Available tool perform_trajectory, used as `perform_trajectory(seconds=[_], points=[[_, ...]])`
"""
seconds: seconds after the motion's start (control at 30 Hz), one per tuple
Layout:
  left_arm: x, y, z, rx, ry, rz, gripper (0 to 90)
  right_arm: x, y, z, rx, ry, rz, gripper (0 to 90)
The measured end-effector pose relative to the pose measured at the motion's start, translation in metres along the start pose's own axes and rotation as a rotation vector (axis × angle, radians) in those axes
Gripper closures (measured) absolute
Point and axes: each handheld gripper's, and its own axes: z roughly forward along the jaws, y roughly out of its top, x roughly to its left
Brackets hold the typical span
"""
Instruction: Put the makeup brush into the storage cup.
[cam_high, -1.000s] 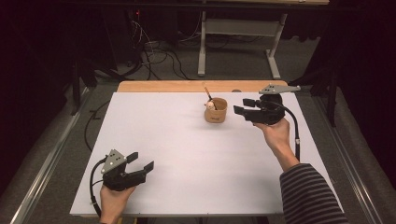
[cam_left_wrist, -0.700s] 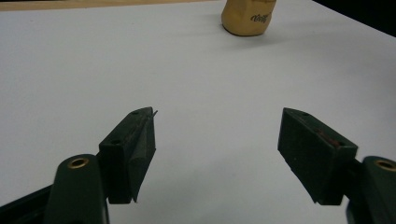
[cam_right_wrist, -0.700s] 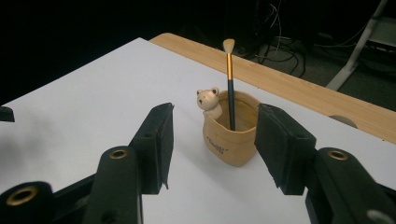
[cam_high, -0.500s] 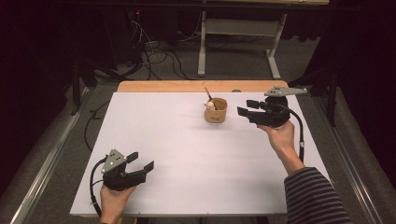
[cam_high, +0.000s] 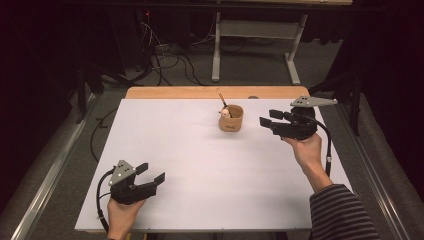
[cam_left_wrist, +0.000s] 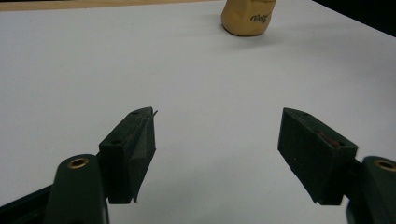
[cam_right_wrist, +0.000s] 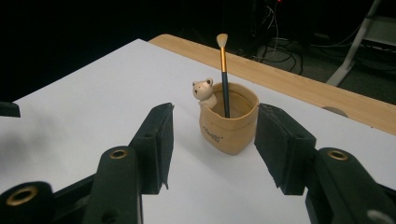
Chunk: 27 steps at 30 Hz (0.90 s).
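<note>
A small tan pot (cam_high: 231, 120) stands on the white tabletop (cam_high: 200, 165) toward the back, with a bear figure (cam_high: 225, 113) at its rim and a brush (cam_high: 221, 98) upright in it. My right gripper (cam_high: 266, 123) hovers just right of the pot, level, jaws open and pointing at it. In the right gripper view the pot (cam_right_wrist: 228, 126), bear (cam_right_wrist: 203, 89) and brush (cam_right_wrist: 223, 60) stand a little beyond the open right gripper (cam_right_wrist: 215, 116). My left gripper (cam_high: 151, 173) rests open at the front left with nothing in it. The pot (cam_left_wrist: 247, 18) is far ahead of the left gripper (cam_left_wrist: 217, 114).
A strip of wooden table edge (cam_high: 200, 92) runs behind the white surface. Cables (cam_high: 170, 60) and a desk frame (cam_high: 260, 35) lie on the dark floor beyond. Metal rails (cam_high: 55, 170) flank the table on both sides.
My right gripper has drifted slightly to the right, away from the pot, jaws unchanged. The left gripper has kept still.
</note>
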Motion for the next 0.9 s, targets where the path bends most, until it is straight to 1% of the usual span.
perform_trajectory(seconds=[0.03,0.2,0.6,0.73,0.9], points=[[0.0,0.0,0.0,0.0,0.0,0.0,28.3,0.0,-0.001,0.0,-0.003,0.002,-0.007,49.4],[0.0,0.0,0.001,0.001,-0.002,0.002,28.3,-0.001,-0.004,-0.005,-0.004,0.002,-0.004,49.4],[0.0,0.001,0.002,0.004,-0.002,0.004,28.3,-0.007,-0.012,-0.017,-0.025,-0.005,0.019,49.4],[0.0,0.001,0.002,0.002,-0.002,0.004,28.3,-0.007,-0.015,-0.019,-0.019,-0.009,0.024,49.4],[0.0,0.001,0.002,0.004,-0.004,0.006,28.3,-0.009,-0.019,-0.022,-0.026,-0.009,0.025,49.4]])
